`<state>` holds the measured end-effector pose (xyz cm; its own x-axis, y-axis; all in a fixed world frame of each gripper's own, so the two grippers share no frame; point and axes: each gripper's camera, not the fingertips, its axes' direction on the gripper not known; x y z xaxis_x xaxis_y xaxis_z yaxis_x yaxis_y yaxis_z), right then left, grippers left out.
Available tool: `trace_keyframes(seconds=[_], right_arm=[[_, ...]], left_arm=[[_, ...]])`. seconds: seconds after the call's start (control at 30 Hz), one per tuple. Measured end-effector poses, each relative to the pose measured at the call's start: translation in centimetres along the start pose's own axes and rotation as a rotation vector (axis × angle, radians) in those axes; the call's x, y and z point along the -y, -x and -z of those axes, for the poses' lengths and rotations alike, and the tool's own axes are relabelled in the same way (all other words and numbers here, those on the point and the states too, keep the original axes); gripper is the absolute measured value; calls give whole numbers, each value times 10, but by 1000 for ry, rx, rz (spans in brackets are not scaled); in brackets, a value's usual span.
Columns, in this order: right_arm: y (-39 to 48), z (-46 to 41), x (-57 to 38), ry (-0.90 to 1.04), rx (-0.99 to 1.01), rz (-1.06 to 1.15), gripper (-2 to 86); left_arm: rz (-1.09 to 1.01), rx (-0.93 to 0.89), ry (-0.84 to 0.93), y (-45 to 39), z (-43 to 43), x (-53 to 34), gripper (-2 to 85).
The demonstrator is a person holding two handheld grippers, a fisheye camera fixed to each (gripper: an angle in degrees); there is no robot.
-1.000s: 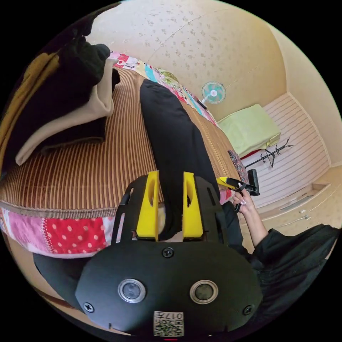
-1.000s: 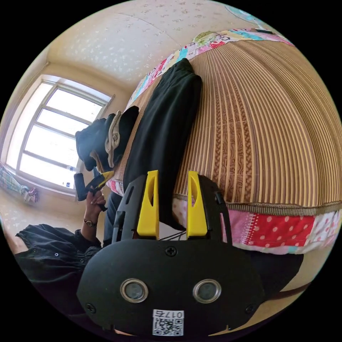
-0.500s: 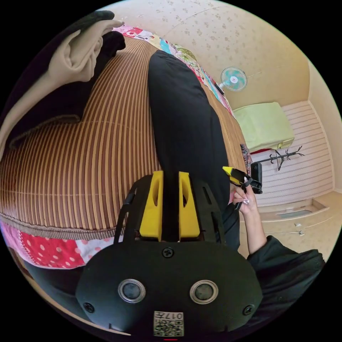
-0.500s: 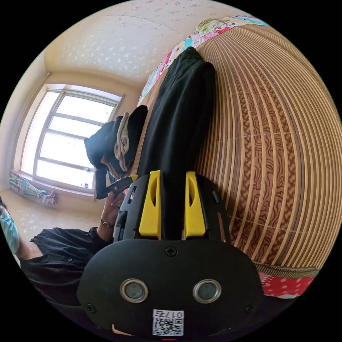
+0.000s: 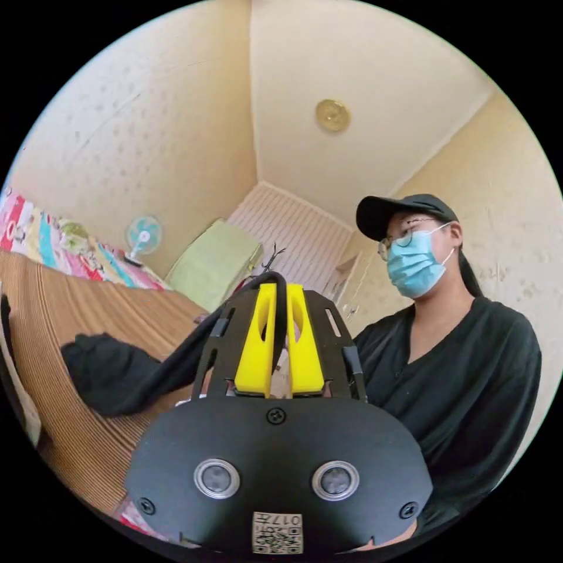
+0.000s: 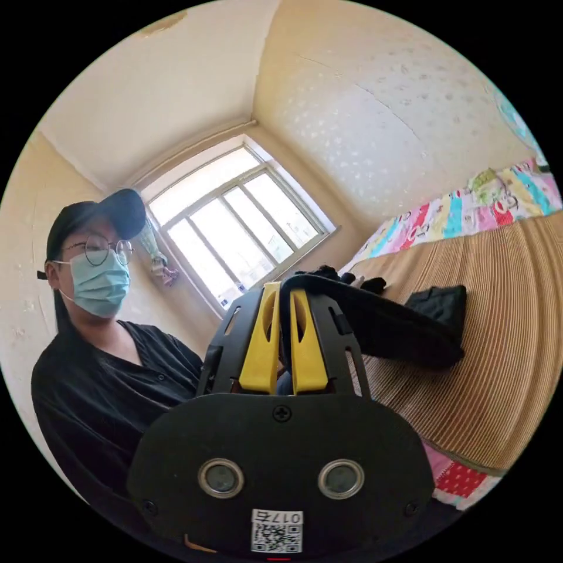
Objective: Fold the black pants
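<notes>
left gripper [image 5: 280, 293]: jaws narrow, clamped on black pants [image 5: 111, 372] hem, lifted above the striped mat [image 5: 88, 316] | right gripper [image 6: 280, 296]: jaws narrow, pinching the pants' [image 6: 399, 334] other corner | pants: far end lies bunched on the mat, near end draped up to both grippers | person [image 5: 457, 363] in black top faces the cameras at the bed's near edge

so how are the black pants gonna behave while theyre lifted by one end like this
Probably floppy: the black pants drape from the right gripper down to the striped mat, holding no shape. Likely light, since thin pinches at the left gripper and the right carry them. The far end rests bunched on the mat, so it may drag.
</notes>
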<state>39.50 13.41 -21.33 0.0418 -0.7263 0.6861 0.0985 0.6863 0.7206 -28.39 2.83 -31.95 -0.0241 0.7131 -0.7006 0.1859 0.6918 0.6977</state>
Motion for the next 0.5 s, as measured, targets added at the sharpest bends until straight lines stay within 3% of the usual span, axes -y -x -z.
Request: trace_keyframes(seconds=[0.13,0.2,0.37,0.5], right_arm=[[57,5,74,-26,-72,122,16],[55,-4,96,1,-177,126,15],[-25,-51,135,154,-357,-28,13],[-90,-86,150,141,-451,-26,13]], left_arm=[[13,183,-34,-21,-16,68,36],[-3,381,-3,-11,-32,93,30],[204,544,50,74,-52,112,28],[135,777,200,125,-82,123,35]])
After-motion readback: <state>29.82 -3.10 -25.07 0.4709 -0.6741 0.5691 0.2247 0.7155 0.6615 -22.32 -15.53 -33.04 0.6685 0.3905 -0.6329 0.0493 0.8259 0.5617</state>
